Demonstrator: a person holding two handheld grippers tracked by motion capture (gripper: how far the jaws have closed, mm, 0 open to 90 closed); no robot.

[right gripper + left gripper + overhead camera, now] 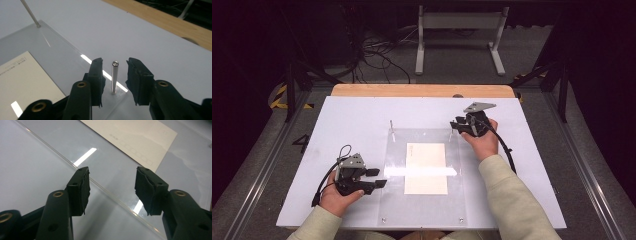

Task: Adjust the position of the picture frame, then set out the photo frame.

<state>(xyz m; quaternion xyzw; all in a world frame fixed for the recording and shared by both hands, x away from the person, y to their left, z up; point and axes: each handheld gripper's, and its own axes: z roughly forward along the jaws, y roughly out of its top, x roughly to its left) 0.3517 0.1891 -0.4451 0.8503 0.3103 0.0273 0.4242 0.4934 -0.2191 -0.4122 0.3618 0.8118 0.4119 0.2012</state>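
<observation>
Right tool [114, 72]: the jaws stand apart, one on each side of an upright metal post [114, 77]. The pads do not touch the post; a gap shows on both sides. The post stands in the far right corner of a clear plate [424, 200]. In the high view the right tool [462, 126] sits at that same corner, held by the person's right hand [482, 141], with its grey three-cornered part on top and its cable trailing back along the sleeve.

Left tool [112, 186]: the jaws stand apart with nothing between them. They hover just above the near left edge of the plate, which runs slantwise under the gap. In the high view the left tool [374, 179] lies at the plate's left edge, jaws pointing toward the plate's middle, held by the left hand [339, 197].

Second post [391, 126]: it stands at the far left corner of the plate, well apart from the first post, and leans slightly.

Card [426, 168]: a pale rectangular sheet lies flat at the middle of the plate, between the two tools. Small printed boxes run along one short edge; the print is too small to read.

Plate: it lies flat on the white table [352, 125], with a bright strip of glare across its middle.
</observation>
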